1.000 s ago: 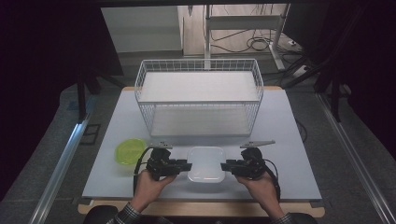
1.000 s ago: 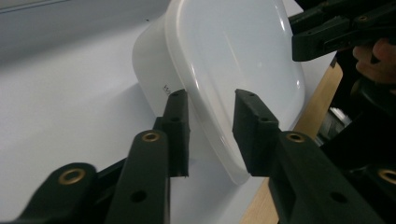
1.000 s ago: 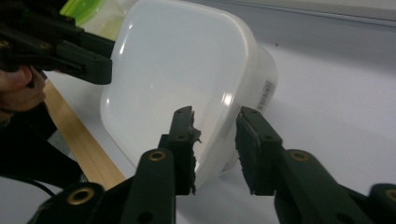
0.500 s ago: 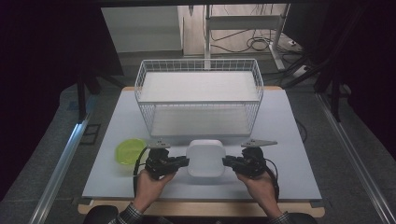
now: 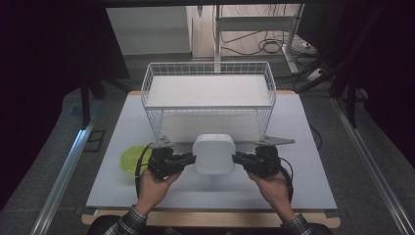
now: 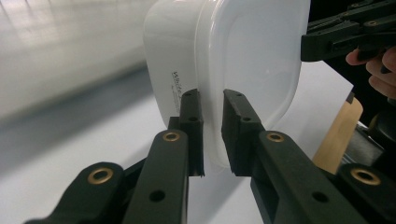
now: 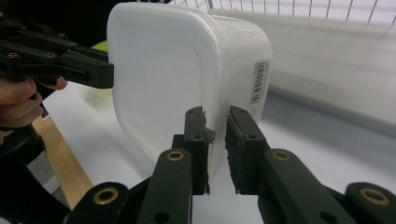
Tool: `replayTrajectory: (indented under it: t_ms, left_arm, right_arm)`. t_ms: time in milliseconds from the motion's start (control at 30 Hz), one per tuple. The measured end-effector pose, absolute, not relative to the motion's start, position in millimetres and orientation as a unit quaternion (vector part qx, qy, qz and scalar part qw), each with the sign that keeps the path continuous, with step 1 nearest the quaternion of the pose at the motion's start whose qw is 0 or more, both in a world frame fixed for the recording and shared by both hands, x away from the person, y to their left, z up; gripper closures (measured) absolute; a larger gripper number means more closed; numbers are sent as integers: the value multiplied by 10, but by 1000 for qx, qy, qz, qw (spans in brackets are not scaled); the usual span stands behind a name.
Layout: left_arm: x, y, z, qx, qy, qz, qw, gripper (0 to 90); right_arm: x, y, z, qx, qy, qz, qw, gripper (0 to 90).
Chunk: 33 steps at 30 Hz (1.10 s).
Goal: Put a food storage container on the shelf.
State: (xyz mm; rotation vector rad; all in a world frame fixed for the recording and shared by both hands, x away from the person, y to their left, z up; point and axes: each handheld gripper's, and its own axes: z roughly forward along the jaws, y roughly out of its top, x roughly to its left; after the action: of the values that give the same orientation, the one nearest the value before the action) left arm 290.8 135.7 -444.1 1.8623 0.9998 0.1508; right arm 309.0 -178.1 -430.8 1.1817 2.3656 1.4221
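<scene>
The white container (image 5: pixel 213 154) has risen, tilted toward the basket (image 5: pixel 208 100).

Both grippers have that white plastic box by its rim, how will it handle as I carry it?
The white plastic box looks thin-walled and translucent, so probably light and a bit flexible. Its glossy rim may slip, since the left gripper and right gripper pinch only narrow edges. Held tilted between them, it could swing or twist.

- The white plastic container (image 6: pixel 224 70) carried a line of small dark print down its side wall in the left gripper view; it was too small and slanted to read.
- A barcode sticker (image 7: pixel 258 81) with tiny digits stood on the container's side in the right gripper view; the digits were illegible.
</scene>
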Motion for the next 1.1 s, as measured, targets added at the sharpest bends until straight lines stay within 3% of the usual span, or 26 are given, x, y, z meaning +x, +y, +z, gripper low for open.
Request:
replayTrajectory:
  t_ms: [1100]
  left_arm:
    - [3196, 1502, -3530, 750, 378, 124, 529, 797]
  right_arm:
    - [3415, -1673, -3425, 353, 765, 526, 114, 794]
